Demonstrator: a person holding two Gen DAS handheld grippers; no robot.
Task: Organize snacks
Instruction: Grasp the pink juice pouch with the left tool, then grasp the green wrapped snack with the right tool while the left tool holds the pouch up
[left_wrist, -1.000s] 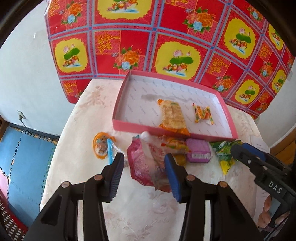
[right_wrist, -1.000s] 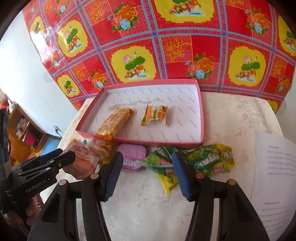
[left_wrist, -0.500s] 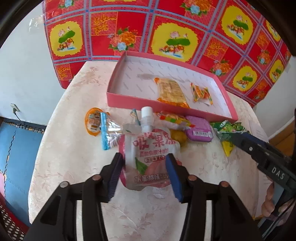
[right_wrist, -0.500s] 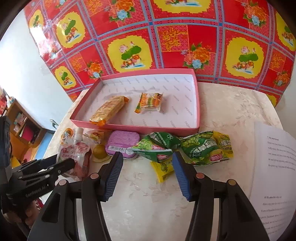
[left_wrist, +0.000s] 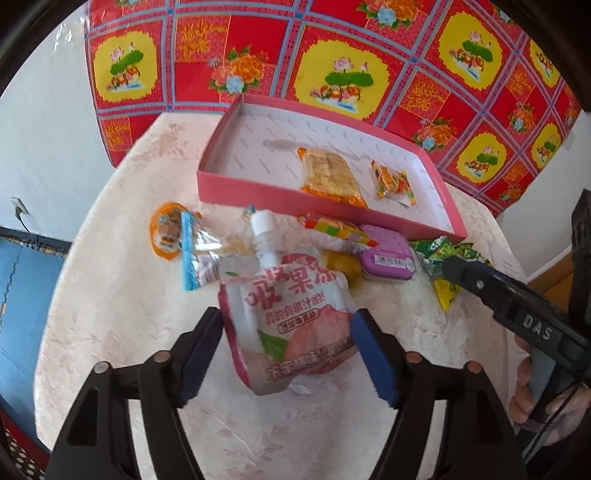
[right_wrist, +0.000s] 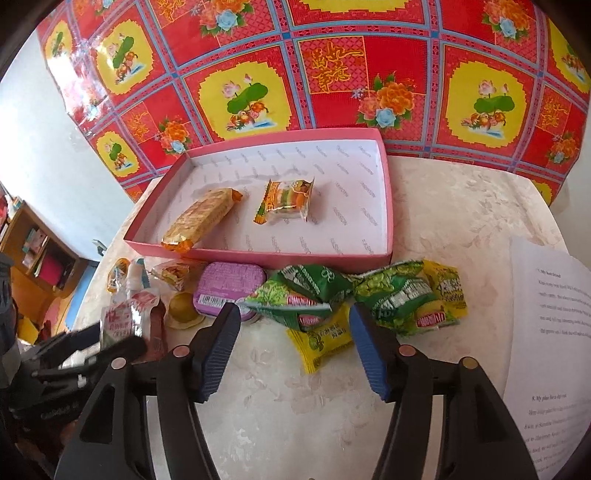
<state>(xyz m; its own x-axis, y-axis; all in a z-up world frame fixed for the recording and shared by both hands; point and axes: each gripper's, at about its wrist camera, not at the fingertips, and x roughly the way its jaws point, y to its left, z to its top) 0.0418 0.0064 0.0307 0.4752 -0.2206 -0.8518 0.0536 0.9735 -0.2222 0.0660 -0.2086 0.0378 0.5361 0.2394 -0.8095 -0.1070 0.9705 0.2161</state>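
Left wrist view: the left gripper (left_wrist: 286, 354) is seen with its jaws opening, and the pink jelly pouch (left_wrist: 291, 321) lies flat on the table (left_wrist: 110, 295) between the 2 blue pads, which stand just clear of its edges. The pouch appears to be released here, with its white cap (left_wrist: 263, 221) pointing toward the pink box (left_wrist: 258, 192), probably so it can be regripped or left outside for now. 2 snacks are already laid in the box: a long orange biscuit pack (left_wrist: 330, 177) and a small orange wrapper (left_wrist: 393, 182), side by side and apart, which suggests the box is being filled in a row.

In the right wrist view the right gripper (right_wrist: 293, 350) is held over the green snack packets (right_wrist: 399, 295), its jaws opening too, with the yellow packet (right_wrist: 321, 339) lying between the pads but not pressed. This placing is judged a preparation for the next pick.

Loose items are crowded against the near wall of the box: a purple tin (left_wrist: 386, 256), a yellow jelly cup (left_wrist: 341, 266), a striped candy pack (left_wrist: 332, 230), a blue-edged clear wrapper (left_wrist: 192, 251) and an orange cup (left_wrist: 166, 232). The yellow cup is partly hidden behind the pouch. A printed sheet (right_wrist: 550, 332) is cut off at the right edge, and its text is too small to be read.
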